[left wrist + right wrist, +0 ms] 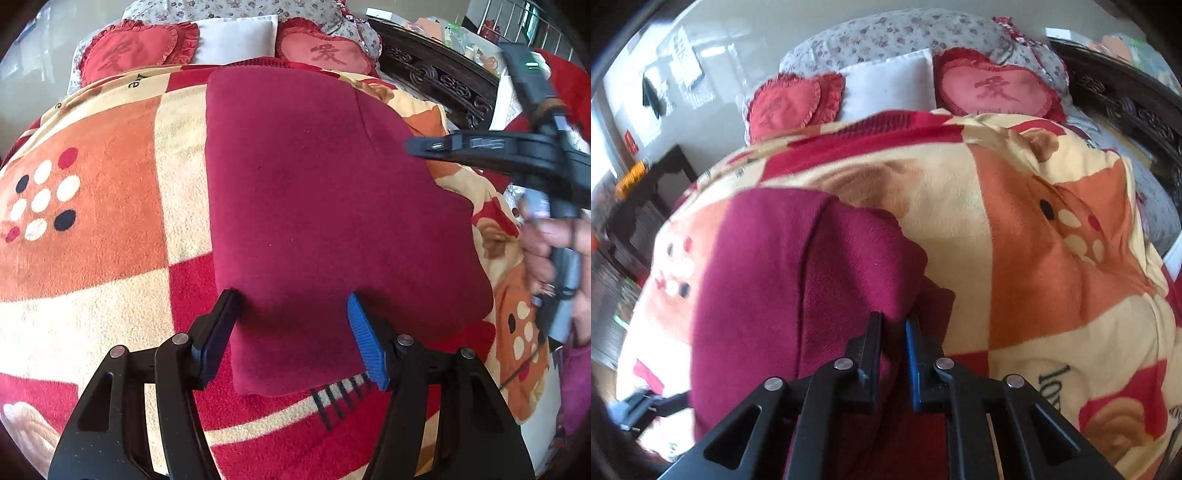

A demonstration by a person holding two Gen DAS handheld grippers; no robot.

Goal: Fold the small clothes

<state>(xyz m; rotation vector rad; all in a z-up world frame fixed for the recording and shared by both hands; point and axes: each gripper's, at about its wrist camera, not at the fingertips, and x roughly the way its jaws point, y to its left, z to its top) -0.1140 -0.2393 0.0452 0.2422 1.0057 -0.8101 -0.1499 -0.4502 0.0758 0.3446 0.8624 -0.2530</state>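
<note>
Spread wide over the near edge of a maroon garment [325,206], left gripper [291,332], its 2 fingers straddling the fleece with a broad gap, gripping nothing. Lying flat on a checked red, orange and cream blanket [110,236] across a bed, straight ahead of that gripper and running away toward 2 heart-shaped cushions [136,48] at the headboard. Appears already folded into a thick rectangle, a seam line visible on the far right part.

To the right, pressed nearly together on a raised flap of the same garment, right gripper [894,325], pinching the fabric just ahead of its tips, a bunched layer lifted and draped to its left. Blurred in both views, so probably in motion.

Best handled, by judgement: hold the left side steady as an anchor, or close on the near hem, while carrying the pinched flap across in 1 smooth arc. Keep the lifted edge taut and level, match it to the opposite edge, then lower before releasing. Risk: thick fleece slipping or dragging the lower layer and the soft blanket beneath.
</note>
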